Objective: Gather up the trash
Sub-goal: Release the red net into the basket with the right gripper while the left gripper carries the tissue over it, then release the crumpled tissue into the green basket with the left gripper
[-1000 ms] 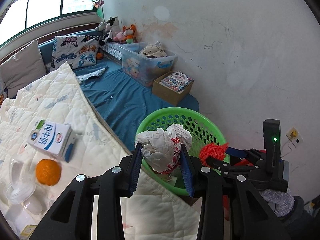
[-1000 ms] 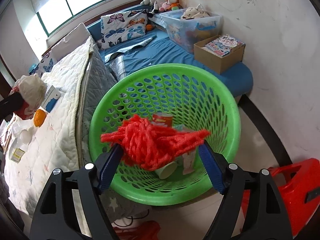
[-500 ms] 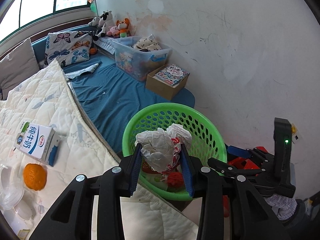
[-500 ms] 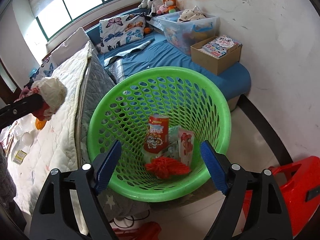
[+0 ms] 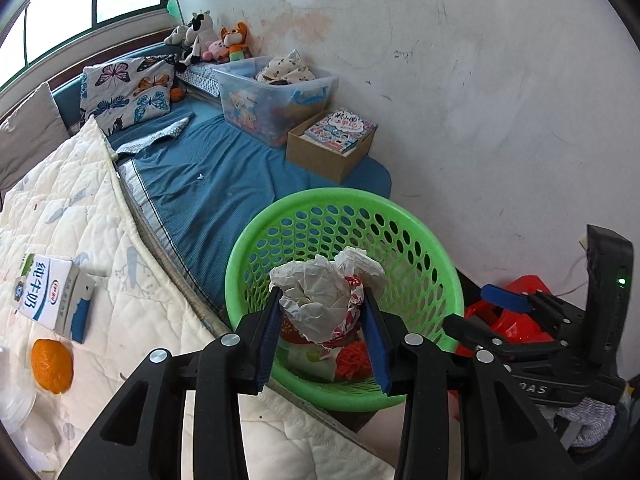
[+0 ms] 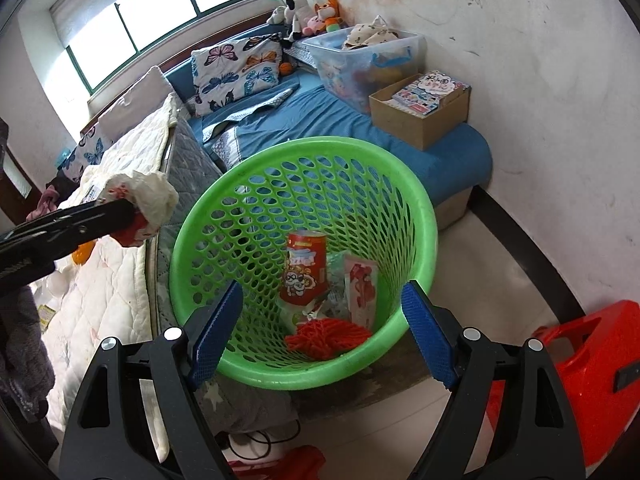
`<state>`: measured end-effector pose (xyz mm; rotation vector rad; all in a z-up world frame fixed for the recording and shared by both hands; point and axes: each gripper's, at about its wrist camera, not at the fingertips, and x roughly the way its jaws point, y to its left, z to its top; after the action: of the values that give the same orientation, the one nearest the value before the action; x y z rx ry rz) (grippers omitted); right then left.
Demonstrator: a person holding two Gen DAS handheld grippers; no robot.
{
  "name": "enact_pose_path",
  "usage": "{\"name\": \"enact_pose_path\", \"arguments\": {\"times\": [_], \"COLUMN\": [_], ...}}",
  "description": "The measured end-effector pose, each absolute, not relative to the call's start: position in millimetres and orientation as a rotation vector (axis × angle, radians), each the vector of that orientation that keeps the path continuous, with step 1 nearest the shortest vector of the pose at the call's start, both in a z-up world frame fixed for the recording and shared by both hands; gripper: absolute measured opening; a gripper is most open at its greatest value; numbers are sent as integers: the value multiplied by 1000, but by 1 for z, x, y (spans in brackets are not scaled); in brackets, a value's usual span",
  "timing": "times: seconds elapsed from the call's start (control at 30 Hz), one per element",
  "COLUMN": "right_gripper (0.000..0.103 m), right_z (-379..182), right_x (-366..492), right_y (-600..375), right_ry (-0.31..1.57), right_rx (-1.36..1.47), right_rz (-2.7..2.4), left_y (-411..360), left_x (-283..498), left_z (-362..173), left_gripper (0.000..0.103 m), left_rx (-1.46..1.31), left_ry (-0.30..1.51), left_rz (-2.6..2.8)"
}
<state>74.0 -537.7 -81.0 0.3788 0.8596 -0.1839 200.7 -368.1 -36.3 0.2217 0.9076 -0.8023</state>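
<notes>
Now the left gripper (image 5: 322, 322) clamps the crumpled wrapper (image 5: 326, 300) over the green basket's (image 5: 440, 256) near rim, its jaws just easing — dropping it comes next; right gripper (image 6: 320, 334) gapes empty above the basket.

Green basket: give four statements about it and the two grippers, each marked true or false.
1. The left gripper holds a crumpled paper wad. True.
2. The right gripper clamps the orange-red mesh. False: its jaws are open and empty; the mesh lies in the green basket.
3. A red snack can is inside the basket. True.
4. The orange is in the basket. False: it lies on the quilt.
</notes>
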Motion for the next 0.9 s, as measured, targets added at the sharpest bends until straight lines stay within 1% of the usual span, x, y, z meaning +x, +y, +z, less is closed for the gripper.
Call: {"name": "enact_pose_path", "arguments": {"times": [0.33,0.9], "right_gripper": [81,81], "right_z": [-83,-86], "right_x": [71,69], "right_y": [-542,-547], "right_ry": [864,870], "right_rx": [390,400], "right_rz": [-194,-204], "left_y": [-380,-395], "left_x": [210,212], "left_z": [-54,-70], "left_gripper": [39,40], "left_rx": [238,274], "left_ry": [953,975], "left_rz": [-789,-788]}}
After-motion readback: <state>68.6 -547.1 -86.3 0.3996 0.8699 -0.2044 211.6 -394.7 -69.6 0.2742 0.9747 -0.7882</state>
